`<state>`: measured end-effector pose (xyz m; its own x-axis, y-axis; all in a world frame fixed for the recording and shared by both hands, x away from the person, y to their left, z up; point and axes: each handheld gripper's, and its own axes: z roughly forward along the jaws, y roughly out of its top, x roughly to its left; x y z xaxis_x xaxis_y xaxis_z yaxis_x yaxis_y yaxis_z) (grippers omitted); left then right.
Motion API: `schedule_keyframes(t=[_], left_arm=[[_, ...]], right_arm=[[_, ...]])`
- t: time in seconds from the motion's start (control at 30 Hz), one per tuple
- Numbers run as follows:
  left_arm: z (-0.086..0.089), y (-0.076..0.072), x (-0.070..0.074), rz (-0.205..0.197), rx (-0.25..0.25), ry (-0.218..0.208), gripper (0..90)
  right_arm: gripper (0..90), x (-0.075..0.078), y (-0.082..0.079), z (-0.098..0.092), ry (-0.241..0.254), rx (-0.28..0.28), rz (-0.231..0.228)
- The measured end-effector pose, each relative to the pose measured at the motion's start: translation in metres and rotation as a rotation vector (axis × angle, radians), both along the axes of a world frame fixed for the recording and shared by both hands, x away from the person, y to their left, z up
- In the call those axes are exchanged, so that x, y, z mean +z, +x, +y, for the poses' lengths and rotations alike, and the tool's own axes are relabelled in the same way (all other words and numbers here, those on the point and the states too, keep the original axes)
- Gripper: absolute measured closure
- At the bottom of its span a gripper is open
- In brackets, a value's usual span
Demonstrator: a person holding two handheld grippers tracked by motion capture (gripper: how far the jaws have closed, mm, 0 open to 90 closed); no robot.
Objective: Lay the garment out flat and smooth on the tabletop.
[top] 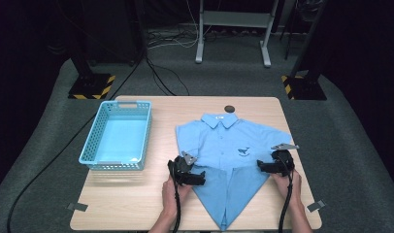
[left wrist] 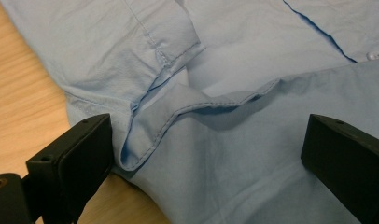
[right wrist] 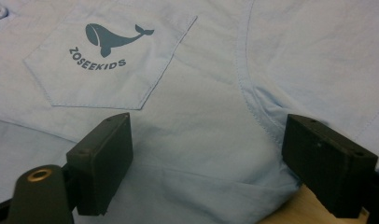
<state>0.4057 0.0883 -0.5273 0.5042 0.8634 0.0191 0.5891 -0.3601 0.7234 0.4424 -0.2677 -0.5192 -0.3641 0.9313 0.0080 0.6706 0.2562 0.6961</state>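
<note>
A light blue short-sleeved shirt [top: 229, 145] lies face up on the wooden table [top: 137, 199], collar toward the far edge. Its lower part tapers to a point near the front edge. A breast pocket [right wrist: 108, 60] bears a whale print and the word ZOSEEKIDS. My left gripper [top: 197, 177] rests at the shirt's left edge, jaws wide apart. Between them lies a folded sleeve hem [left wrist: 178, 112]. My right gripper [top: 261, 166] stands open at the shirt's right edge, its jaws straddling the cloth [right wrist: 206, 154] below the pocket and the armhole seam.
An empty light blue plastic basket [top: 116, 137] stands on the table's left part. A small dark round disc [top: 229, 108] lies near the far edge behind the collar. Tape tabs [top: 76, 207] mark the front corners. Stands and cables sit on the floor beyond.
</note>
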Motion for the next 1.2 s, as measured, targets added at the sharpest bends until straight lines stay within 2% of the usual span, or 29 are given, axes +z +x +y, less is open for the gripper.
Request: schedule_keyframes(t=[0.1, 0.17, 0.23, 0.3, 0.4, 0.5, 0.53, 0.63, 0.77, 0.9, 1.0, 1.1, 1.2], left_arm=[[-0.007, 0.001, 0.000, 0.002, 0.004, -0.001, 1.7], [-0.010, 0.001, 0.000, 0.006, 0.004, 0.001, 0.7], [-0.010, 0.002, 0.000, 0.013, 0.008, -0.005, 0.0], [-0.009, 0.002, 0.000, 0.005, 0.013, -0.006, 0.0], [-0.006, -0.001, 0.001, -0.020, 0.003, -0.034, 0.0], [0.001, -0.002, 0.002, -0.031, 0.019, -0.061, 0.1], [0.003, -0.001, 0.003, -0.029, 0.020, -0.070, 0.0], [0.006, 0.003, 0.006, -0.024, 0.018, -0.071, 0.1], [0.006, 0.014, 0.018, -0.047, 0.010, -0.040, 0.2], [0.002, 0.029, 0.026, -0.032, 0.005, 0.001, 0.7], [-0.002, 0.040, 0.026, -0.019, 0.003, 0.043, 1.6], [-0.004, 0.048, 0.020, 0.015, -0.002, 0.080, 2.8], [-0.004, 0.053, 0.015, 0.037, -0.012, 0.089, 6.7]], right_arm=[[15.6, 0.000, -0.002, -0.007, 0.002, -0.018, -0.003], [15.1, -0.002, -0.003, -0.011, 0.011, -0.019, -0.025], [9.8, -0.004, -0.004, -0.011, 0.019, -0.016, -0.030], [4.8, -0.005, -0.004, -0.009, 0.030, -0.014, -0.020], [0.6, -0.006, -0.008, -0.008, 0.017, -0.036, -0.034], [0.3, -0.006, -0.009, -0.008, 0.031, -0.020, -0.033], [0.1, -0.006, -0.009, -0.007, 0.022, -0.019, -0.030], [0.3, -0.007, -0.009, -0.007, 0.021, -0.014, -0.031], [0.5, -0.007, -0.008, -0.007, 0.024, -0.013, -0.031], [1.0, -0.007, -0.008, -0.007, 0.026, -0.015, -0.033], [1.4, -0.007, -0.008, -0.008, 0.027, -0.015, -0.033], [1.5, -0.007, -0.008, -0.008, 0.028, -0.018, -0.034], [1.9, -0.007, -0.008, -0.008, 0.028, -0.019, -0.034]])
